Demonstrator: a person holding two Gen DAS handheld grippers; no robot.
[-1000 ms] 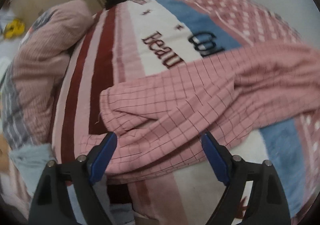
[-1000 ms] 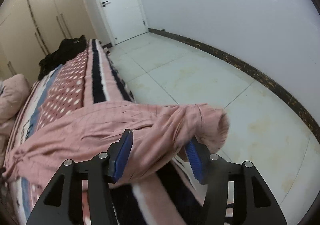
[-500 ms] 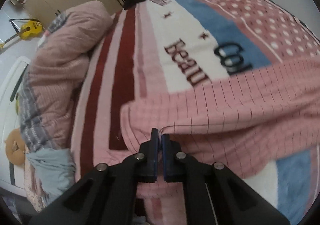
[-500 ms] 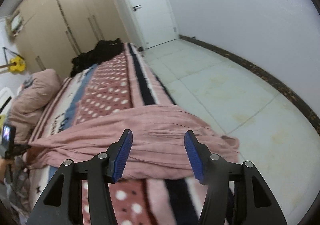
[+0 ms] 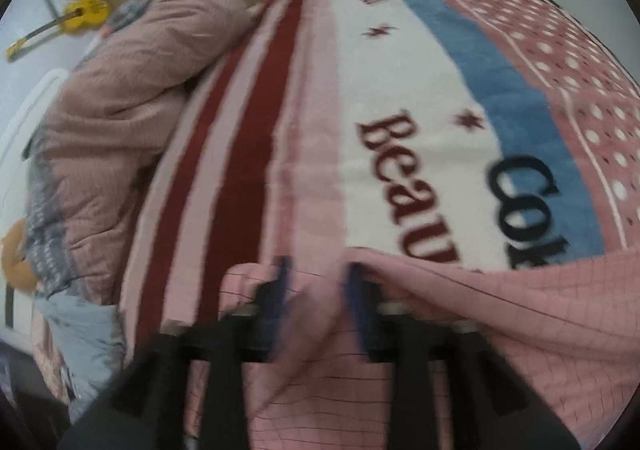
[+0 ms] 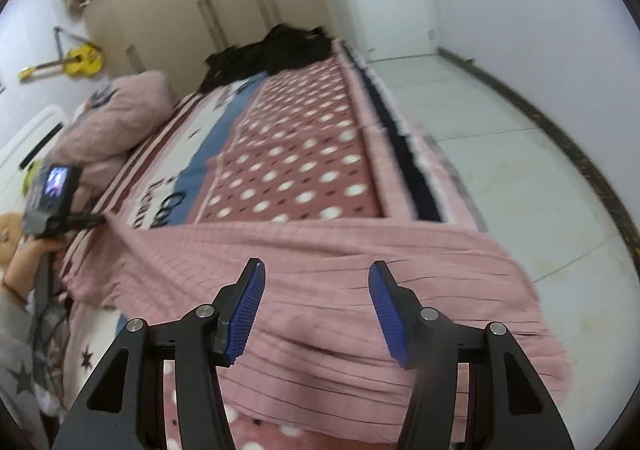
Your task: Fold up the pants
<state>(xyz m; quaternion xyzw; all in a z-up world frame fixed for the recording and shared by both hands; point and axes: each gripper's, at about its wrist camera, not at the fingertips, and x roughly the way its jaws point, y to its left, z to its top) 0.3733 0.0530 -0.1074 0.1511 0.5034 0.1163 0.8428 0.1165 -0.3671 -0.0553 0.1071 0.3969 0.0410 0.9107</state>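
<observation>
The pink pants (image 6: 344, 290) are spread across the near end of the bed (image 6: 296, 170). The left tongs (image 5: 318, 282) have just been opening, cloth between them unpinched; the right tongs (image 6: 316, 310) hover released above. The part by the bed's edge may slide floorward.

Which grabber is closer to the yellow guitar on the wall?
Left. The left gripper works at the pants' end beside the pillow, the side where the yellow guitar hangs. The right gripper hovers over the pants' other end, by the floor.
</observation>
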